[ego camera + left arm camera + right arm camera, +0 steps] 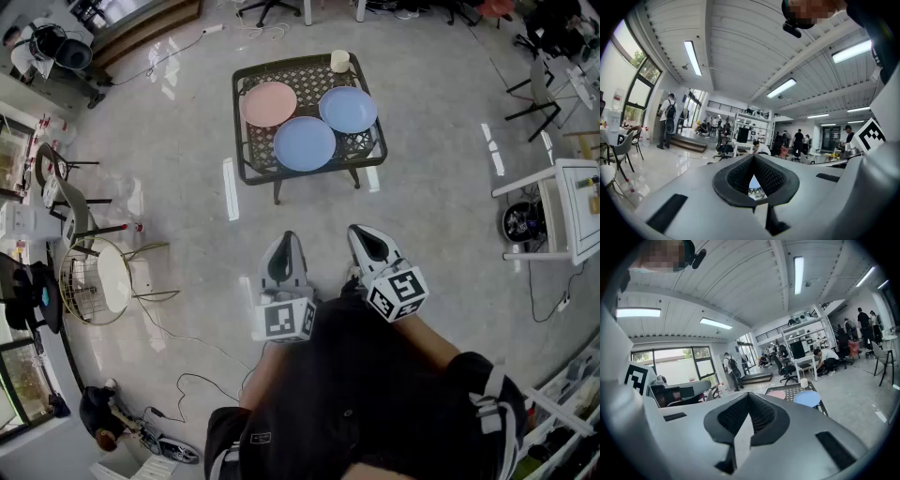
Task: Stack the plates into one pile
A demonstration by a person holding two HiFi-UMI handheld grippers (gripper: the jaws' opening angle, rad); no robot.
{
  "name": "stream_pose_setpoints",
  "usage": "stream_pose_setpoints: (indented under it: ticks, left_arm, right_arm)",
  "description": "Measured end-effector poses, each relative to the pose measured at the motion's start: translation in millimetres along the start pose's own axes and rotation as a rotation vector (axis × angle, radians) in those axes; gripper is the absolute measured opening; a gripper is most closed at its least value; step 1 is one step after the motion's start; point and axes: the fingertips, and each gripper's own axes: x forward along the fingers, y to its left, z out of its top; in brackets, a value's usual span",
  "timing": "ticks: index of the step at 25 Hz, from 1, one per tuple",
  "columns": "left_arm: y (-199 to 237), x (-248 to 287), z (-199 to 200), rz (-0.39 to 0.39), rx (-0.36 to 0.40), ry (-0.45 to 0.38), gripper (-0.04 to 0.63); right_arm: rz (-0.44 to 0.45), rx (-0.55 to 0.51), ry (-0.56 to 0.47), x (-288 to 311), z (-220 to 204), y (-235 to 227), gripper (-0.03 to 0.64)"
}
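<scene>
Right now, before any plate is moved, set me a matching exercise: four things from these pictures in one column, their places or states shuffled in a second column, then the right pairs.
Things:
1. pink plate
2. cup
3. nearer blue plate
4. left tool

Places or states:
A. at the far edge of the table
B. shut and empty, off the table
C. at the table's near edge, in the middle
D. on the table's left part

Pairs: 1-D, 2-A, 3-C, 4-B.
</scene>
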Motion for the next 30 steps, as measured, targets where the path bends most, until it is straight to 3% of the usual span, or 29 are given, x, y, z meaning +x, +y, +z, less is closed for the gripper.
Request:
stream_pose_setpoints:
  ticks: [10,24,30]
  left_arm:
    - [-24,14,-6,0.009,0.008,0.010,0.015]
    - [-63,44,-30,0.098,0.039,0.043,0.015]
    - [-56,63,-40,0.120,0.034,0.081,0.015]
  right_arm:
    - [0.028,0.004,0.001,-9,0,-23,0.011]
    - [0.081,0.013,0.012,-10,-3,-85,0.011]
    - [0.084,0.035,0.032,5,-9,-103,0.011]
